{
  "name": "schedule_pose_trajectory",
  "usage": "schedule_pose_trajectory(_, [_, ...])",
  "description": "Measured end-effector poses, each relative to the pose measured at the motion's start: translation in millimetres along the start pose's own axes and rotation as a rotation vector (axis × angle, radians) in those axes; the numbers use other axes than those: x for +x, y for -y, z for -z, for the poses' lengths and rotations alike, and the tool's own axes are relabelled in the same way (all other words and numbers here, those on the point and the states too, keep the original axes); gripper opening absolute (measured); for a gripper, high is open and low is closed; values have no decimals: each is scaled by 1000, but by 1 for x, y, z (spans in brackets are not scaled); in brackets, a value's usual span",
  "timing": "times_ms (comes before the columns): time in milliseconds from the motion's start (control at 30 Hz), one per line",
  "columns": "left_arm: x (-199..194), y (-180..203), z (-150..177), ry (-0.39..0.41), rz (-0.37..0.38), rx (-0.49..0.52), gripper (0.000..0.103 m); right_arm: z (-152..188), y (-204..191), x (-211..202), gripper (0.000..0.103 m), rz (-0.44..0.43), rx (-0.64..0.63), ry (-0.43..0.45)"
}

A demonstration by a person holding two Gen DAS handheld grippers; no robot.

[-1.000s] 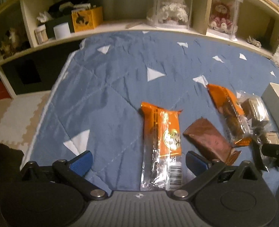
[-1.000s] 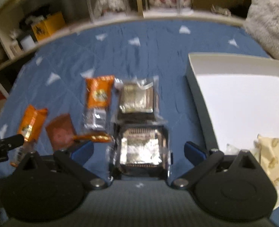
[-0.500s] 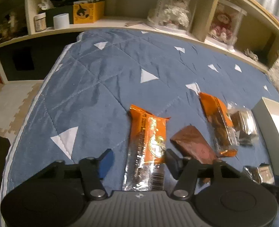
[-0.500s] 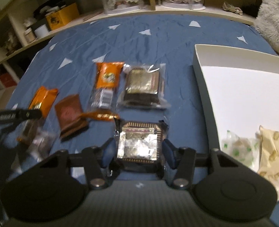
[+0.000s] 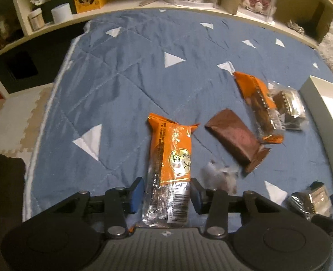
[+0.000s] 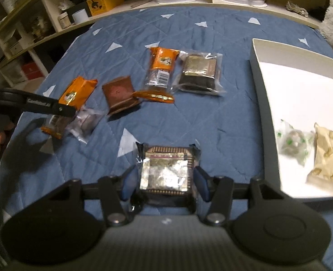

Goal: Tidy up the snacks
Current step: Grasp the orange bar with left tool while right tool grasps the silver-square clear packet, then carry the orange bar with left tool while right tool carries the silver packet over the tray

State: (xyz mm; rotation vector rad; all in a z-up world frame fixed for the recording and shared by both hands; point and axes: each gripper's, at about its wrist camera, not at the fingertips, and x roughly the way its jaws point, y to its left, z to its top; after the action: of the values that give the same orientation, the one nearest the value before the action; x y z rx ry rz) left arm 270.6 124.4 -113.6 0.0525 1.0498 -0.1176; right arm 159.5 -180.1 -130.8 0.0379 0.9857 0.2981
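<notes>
Nearest in the left wrist view, the left claw [image 5: 166, 195] is closing, its blue pads at both sides of the clear near end of a long orange snack bar in a plastic wrapper [image 5: 169, 164] that lies on the blue quilted bedcover with white triangles [image 5: 121, 85]. The right claw [image 6: 164, 181] is opening slightly, its pads just beside a square foil-topped dark snack pack [image 6: 165, 171] between them. Farther off lie a small brown wrapper [image 6: 119, 92], a second orange bar [image 6: 160, 72] and another dark square pack [image 6: 199, 73]. To the right, an open white box [image 6: 259, 83] holds two pale wrapped sweets [image 6: 311, 155].
</notes>
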Motion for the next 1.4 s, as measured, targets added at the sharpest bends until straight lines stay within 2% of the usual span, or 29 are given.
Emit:
schedule_pose_trajectory(33, [0,1,0,9,-11,2,53,-2,0,0,64,3,2,-1])
schedule_pose_trajectory(100, [1,2,-1,27,-30,10,56,-5,1,0,67,7,7,-4])
schedule_pose_trajectory(200, [5,5,-2,46,-28,14,56,-10,1,1,72,0,18,1])
schedule_pose_trajectory(333, [14,8,-1,50,-43,20,56,-13,-4,5,80,-1,-12,-33])
schedule_pose_trajectory(433, [17,10,-1,58,-50,15,55,-12,-14,10,82,36,-65,-49])
schedule_pose_trajectory(500, [18,7,-1,61,-44,-19,52,-12,-18,14,82,60,-93,-61])
schedule_pose_trajectory(533, [18,7,-1,60,-41,-30,46,-12,-19,17,82,71,-105,-68])
schedule_pose_trajectory(667, [14,8,-1,56,-34,-39,43,-10,-19,24,81,93,-123,-72])
schedule_pose_trajectory(800, [7,11,1,58,-24,-45,40,-10,-15,22,68,85,-109,-57])
schedule_pose_trajectory(1000, [-21,15,0,119,-25,-73,40,-12,-11,13,65,82,-93,-23])
schedule_pose_trajectory(1400, [-61,34,-3,204,-31,-84,40,-31,9,-38,65,23,-70,111])
